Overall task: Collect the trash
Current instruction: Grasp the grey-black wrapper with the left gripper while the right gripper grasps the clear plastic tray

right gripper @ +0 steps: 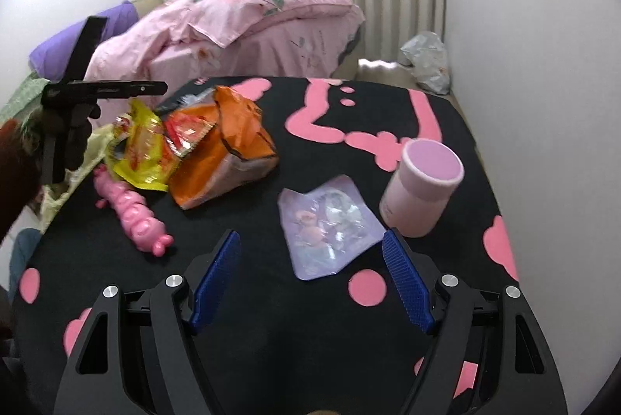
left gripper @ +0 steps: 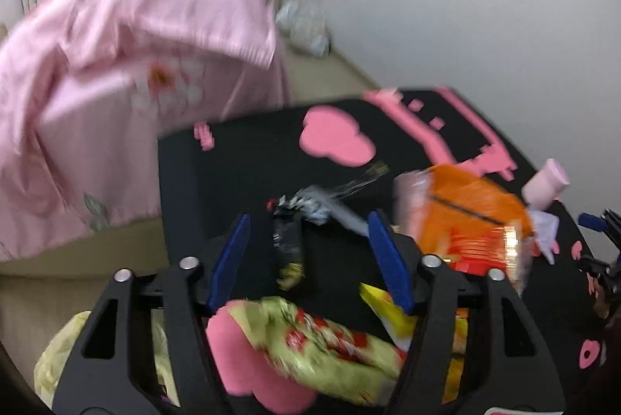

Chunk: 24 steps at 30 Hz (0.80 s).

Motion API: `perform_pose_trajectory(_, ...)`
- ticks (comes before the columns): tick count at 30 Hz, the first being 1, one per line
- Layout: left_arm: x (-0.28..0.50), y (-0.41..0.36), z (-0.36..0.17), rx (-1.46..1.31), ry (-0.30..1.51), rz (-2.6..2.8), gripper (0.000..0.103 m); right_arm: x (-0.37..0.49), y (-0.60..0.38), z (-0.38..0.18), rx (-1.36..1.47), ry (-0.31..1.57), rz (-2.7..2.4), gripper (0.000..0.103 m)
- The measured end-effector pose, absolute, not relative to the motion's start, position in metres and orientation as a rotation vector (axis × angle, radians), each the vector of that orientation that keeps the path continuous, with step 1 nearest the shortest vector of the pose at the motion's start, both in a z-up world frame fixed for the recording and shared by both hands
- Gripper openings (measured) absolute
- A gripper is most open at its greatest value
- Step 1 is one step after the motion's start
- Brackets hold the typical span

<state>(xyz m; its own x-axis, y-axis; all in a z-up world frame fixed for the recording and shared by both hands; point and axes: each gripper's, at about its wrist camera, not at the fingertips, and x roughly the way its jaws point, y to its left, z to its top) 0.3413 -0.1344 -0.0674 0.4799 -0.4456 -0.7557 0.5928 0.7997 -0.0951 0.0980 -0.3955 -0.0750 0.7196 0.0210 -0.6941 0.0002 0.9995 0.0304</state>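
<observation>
My left gripper (left gripper: 308,221) is open over the black table with pink shapes (left gripper: 240,158). A dark crumpled wrapper (left gripper: 289,240) lies between its fingers. An orange snack bag (left gripper: 469,217) lies to its right, a green-and-red wrapper (left gripper: 318,345) and a yellow wrapper (left gripper: 392,310) lie below it. My right gripper (right gripper: 312,244) is open and empty above the table (right gripper: 271,318). Ahead of it lie a clear lilac packet (right gripper: 328,228), the orange bag (right gripper: 229,151), a yellow wrapper (right gripper: 143,151) and a pink toy (right gripper: 132,209). The left gripper's body (right gripper: 77,96) shows at the far left.
A pink cylindrical cup (right gripper: 423,190) stands at the right of the table; it also shows in the left wrist view (left gripper: 545,182). A bed with a pink quilt (right gripper: 240,26) stands behind the table. A plastic bag (right gripper: 427,61) lies on the floor by the wall.
</observation>
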Motion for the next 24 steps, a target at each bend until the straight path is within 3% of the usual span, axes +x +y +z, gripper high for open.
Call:
perform_pose_trajectory(3, 0.36, -0.143, -0.09, 0.213, 0.982, -0.636, 0.037, 0.102, -0.398, -0.084, 0.04, 0.8, -0.012, 0.072)
perform_pose_trajectory(5, 0.36, -0.147, -0.092, 0.245, 0.97, -0.599, 0.017, 0.105, -0.4, -0.089, 0.056, 0.811, -0.011, 0.072)
perform_pose_trajectory(6, 0.359, -0.147, -0.093, 0.234, 0.98, -0.601, 0.014, 0.106, -0.401, -0.09, 0.06, 0.817, -0.013, 0.072)
perform_pose_trajectory(17, 0.299, -0.135, -0.017, 0.071, 0.788, -0.618, 0.014, 0.112, -0.411, -0.092, 0.079, 0.811, -0.096, 0.072)
perform_pose_trajectory(24, 0.238, -0.138, -0.003, 0.031, 0.804, -0.634, 0.014, 0.125, -0.419, -0.104, 0.15, 0.869, -0.035, 0.072)
